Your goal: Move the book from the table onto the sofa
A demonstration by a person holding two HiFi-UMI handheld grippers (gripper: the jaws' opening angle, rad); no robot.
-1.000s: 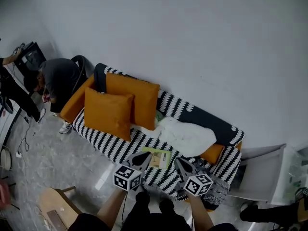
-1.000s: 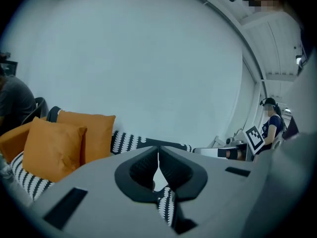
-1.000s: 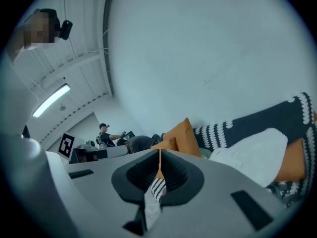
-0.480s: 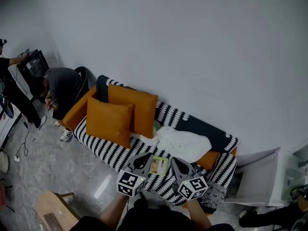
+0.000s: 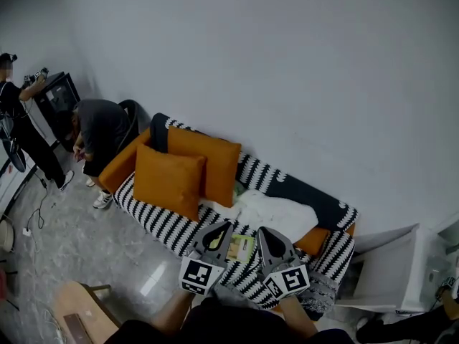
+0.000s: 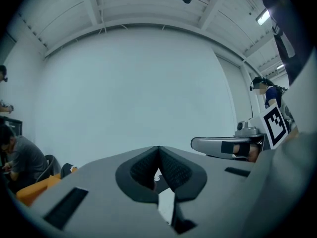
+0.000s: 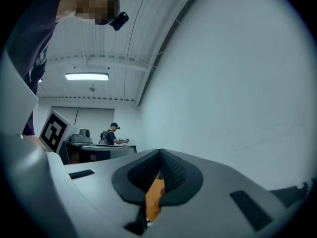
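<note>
Book, head view: the book lies flat on the striped seat of the sofa, just beyond the jaw tips and between them, and neither touches it.
Progress, head view: the placing looks finished, since the book is on the sofa. Only backing the grippers away appears to be left.
Left gripper, head view: the left gripper has its jaws pressed together and carries nothing. Its tip is just left of the book.
Right gripper, head view: the right gripper is likewise closed and empty, with its tip just right of the book.
Room, head view: orange cushions sit beyond the left jaws and a white blanket beyond the right. The seat's front edge runs below both tips, and bare floor is open behind them.
Left gripper view: the jaws meet tip to tip with nothing between them, and plain wall is ahead.
Right gripper view: the jaws are closed on each other. The orange sliver below them reads as a cushion behind, not something held.
</note>
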